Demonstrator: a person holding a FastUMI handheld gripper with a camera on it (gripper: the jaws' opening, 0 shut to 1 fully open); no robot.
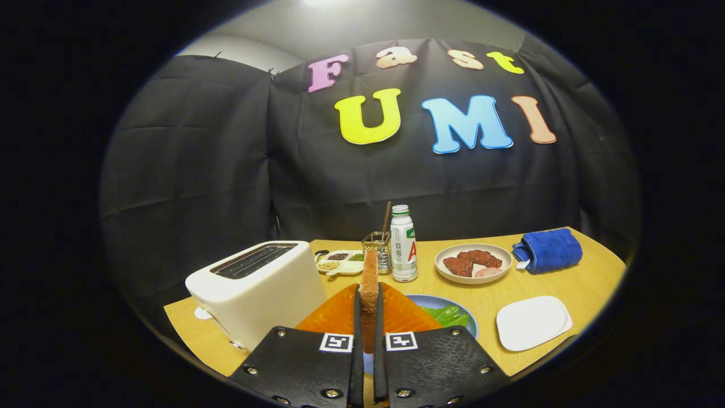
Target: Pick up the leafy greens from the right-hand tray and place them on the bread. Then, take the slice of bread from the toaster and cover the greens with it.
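My gripper [369,317] is shut on a slice of bread [370,283], which stands on edge between the fingers and rises above them. Below and just ahead of the fingers lies a blue plate [461,314] with leafy greens [450,315] on it; the bread under the greens is hidden. The white toaster [257,286] stands to the left of the fingers, its slots dark. A white tray [533,322] sits to the right of the blue plate.
Beyond the held slice stand a white bottle [403,243], a wire holder [378,246] with a stick, and a small dish of seeds [340,262]. A plate of meat [473,263] and a blue cloth [548,250] lie at the back right on the wooden table [589,283].
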